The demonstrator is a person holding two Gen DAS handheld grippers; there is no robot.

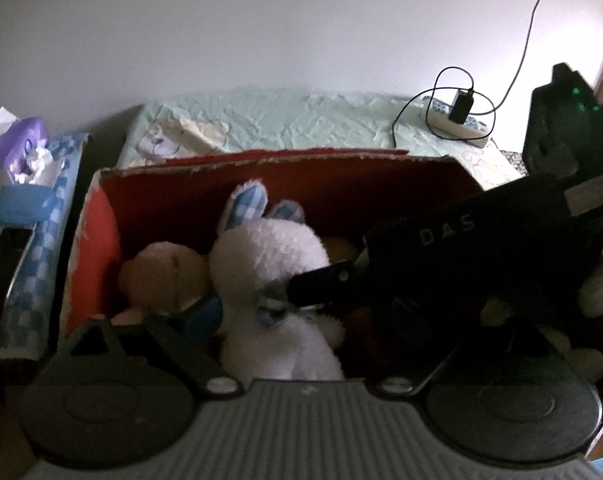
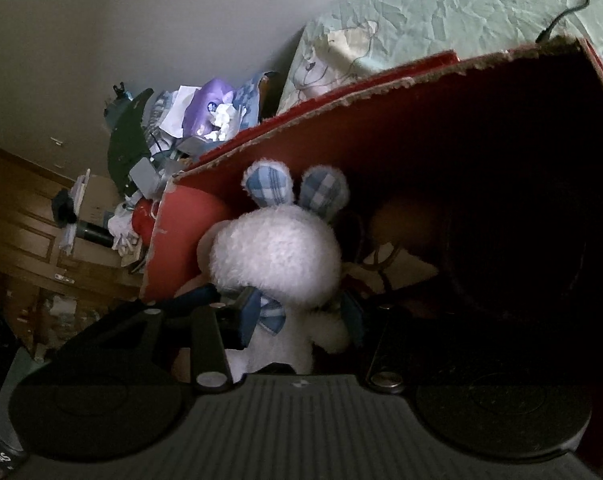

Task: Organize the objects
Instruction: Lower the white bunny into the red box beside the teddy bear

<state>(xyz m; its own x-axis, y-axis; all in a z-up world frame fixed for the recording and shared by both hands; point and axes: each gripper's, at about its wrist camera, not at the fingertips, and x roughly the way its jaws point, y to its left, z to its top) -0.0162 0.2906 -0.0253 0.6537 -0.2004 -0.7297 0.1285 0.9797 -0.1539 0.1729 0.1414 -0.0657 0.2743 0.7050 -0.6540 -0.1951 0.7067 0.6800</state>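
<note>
A red cardboard box (image 1: 97, 240) holds soft toys. A white plush bunny (image 2: 277, 252) with blue checked ears stands upright in the box, and my right gripper (image 2: 301, 314) is shut on its neck just above the blue bow. In the left wrist view one black finger (image 1: 321, 280) of that gripper reaches the bunny (image 1: 269, 256) from the right. A beige plush (image 1: 161, 276) lies to the bunny's left. My left gripper (image 1: 301, 320) hovers open at the box's near edge, with the bunny's body below and between its spread fingers. The box's right half is too dark to read.
Behind the box lies a bed with a pale green sheet (image 1: 281, 120), with a power strip and black charger (image 1: 457, 116) at its right. Left of the box is a clutter pile with a purple tissue pack (image 1: 21, 144) and blue checked cloth (image 1: 49, 216). A wooden cabinet (image 2: 21, 240) stands further left.
</note>
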